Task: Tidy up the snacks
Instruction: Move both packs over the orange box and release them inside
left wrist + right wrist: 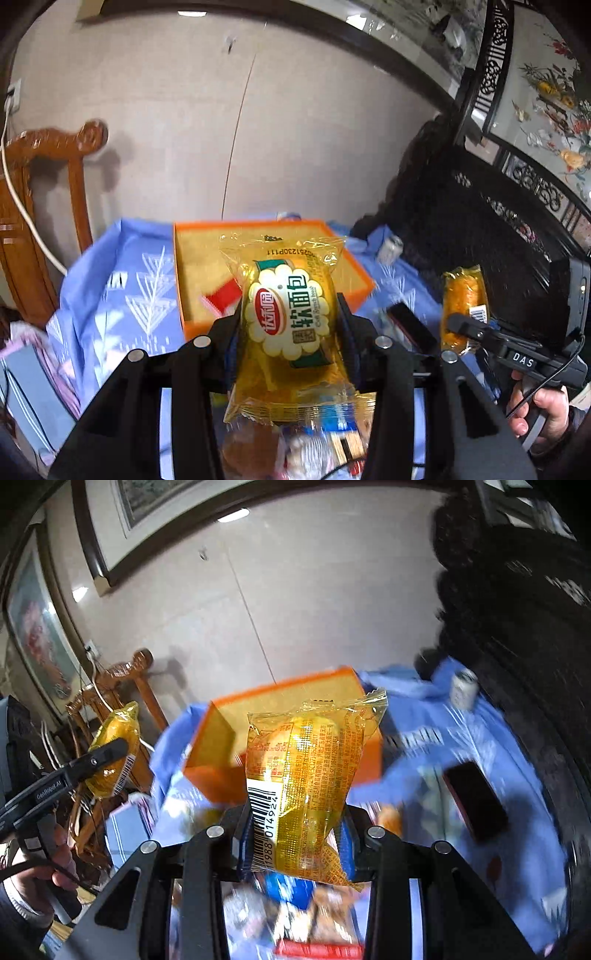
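My left gripper (290, 325) is shut on a yellow soft-bread packet (291, 317), label side facing the camera, held above the table in front of an orange box (199, 258). My right gripper (295, 823) is shut on a second yellow bread packet (306, 775), barcode side showing, also held up before the orange box (218, 760). Each gripper shows in the other's view: the right one with its packet (463, 306) at the right, the left one with its packet (114, 753) at the left. A red packet (223, 295) lies in the box.
A blue patterned cloth (122, 288) covers the table. A pile of loose snack packets (295, 915) lies below the grippers. A dark phone-like slab (476, 801) and a small can (463, 688) sit at the right. A wooden chair (44, 206) stands left, a dark carved screen (480, 229) right.
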